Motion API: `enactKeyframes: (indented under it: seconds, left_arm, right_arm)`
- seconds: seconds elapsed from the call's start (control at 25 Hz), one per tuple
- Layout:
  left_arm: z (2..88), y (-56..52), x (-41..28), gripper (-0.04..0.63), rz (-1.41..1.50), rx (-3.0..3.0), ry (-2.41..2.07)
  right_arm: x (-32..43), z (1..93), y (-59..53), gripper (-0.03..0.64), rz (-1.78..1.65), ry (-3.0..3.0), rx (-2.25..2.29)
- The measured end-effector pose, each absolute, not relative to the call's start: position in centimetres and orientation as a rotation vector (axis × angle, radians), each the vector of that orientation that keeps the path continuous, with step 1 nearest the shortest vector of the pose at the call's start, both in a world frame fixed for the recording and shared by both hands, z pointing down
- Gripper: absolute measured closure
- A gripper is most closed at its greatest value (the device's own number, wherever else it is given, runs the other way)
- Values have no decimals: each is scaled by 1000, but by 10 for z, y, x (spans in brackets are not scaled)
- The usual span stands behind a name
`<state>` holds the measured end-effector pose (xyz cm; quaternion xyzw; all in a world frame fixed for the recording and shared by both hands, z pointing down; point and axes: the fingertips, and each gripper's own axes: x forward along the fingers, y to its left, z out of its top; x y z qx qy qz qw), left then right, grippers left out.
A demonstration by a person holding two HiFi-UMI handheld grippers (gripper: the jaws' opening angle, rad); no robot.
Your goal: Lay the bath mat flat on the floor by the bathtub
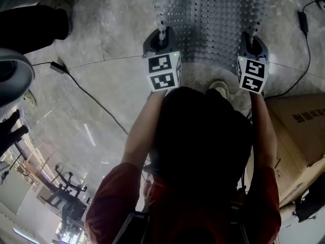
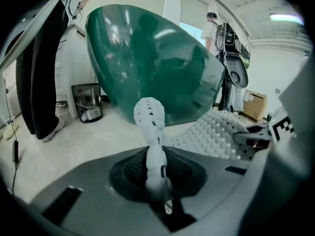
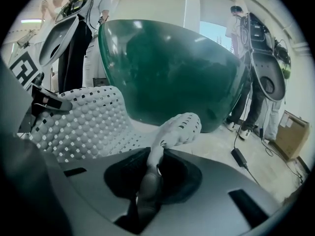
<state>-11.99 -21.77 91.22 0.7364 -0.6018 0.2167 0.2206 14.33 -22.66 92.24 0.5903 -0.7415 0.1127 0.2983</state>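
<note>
The mat (image 1: 223, 19) is held by its near edge, one corner in each gripper, on the side of the tub (image 3: 172, 68) that faces the person. The left gripper (image 2: 156, 173) is pinched narrow on the left corner, and the white dimpled rubber is seen folded up and poking out above its jaws. The right gripper (image 3: 149, 176) is clamped the same way on the right corner, jaws narrow, with the corner curled over toward the tub. Between the two grips the mat is stretched wide, and from there it is spread away toward the foot of the tub. Its far part is seen low, just short of the tub, but contact with the floor (image 1: 101, 85) cannot be told. Both grippers are angled downward, toward the tub.

A bin (image 2: 87, 102) is seen to the left of the tub. An adapter (image 3: 239, 156) on its cord is laid on the floor to the right of the tub, near a standing person (image 3: 251, 58). A box (image 1: 299, 131) is set well back from the tub.
</note>
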Motion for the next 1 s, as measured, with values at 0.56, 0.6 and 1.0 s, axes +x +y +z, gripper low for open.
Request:
enactKeyframes:
  seconds: [0.56, 0.6, 1.0]
  left_arm:
    - [958, -228, -139, 537, 688, 1970, -1691]
    - [962, -230, -142, 537, 692, 1963, -1692]
    - [1000, -235, -174, 534, 759, 1874, -1729]
  right_arm:
    - [174, 971, -230, 557, 352, -1865, 1572]
    - [175, 975, -231, 555, 355, -1855, 1572]
    - [201, 1009, -235, 551, 390, -1773, 1564]
